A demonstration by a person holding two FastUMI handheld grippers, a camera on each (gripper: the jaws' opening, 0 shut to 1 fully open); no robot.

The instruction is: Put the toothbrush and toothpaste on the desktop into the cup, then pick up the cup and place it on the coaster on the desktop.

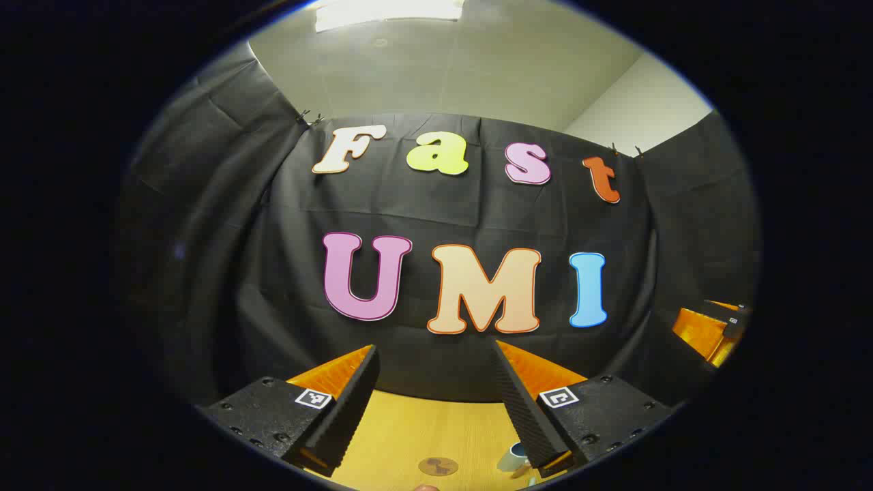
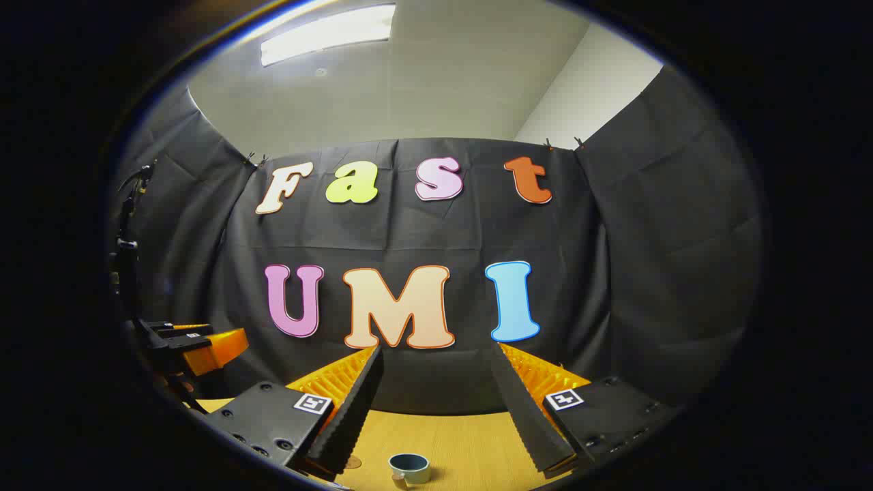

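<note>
Half-hidden cup (image 2: 409, 468), coaster (image 1: 438, 466) cut off

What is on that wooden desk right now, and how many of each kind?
Cup: 1
Coaster: 1
Grippers held above the desk, left and right, both with jaws apart: 2
Total: 4
A toothbrush or toothpaste cannot be made out at the bottom edge.

— Of what is the desktop (image 2: 470, 443) made?
— A matt, pale wood grain is seen. The cup (image 2: 409, 468) looks smooth and slightly glossy.
— And the wall (image 2: 648, 259)?
— A matt cloth, creased. Ribbed pads (image 1: 518, 402) are seen.
</note>
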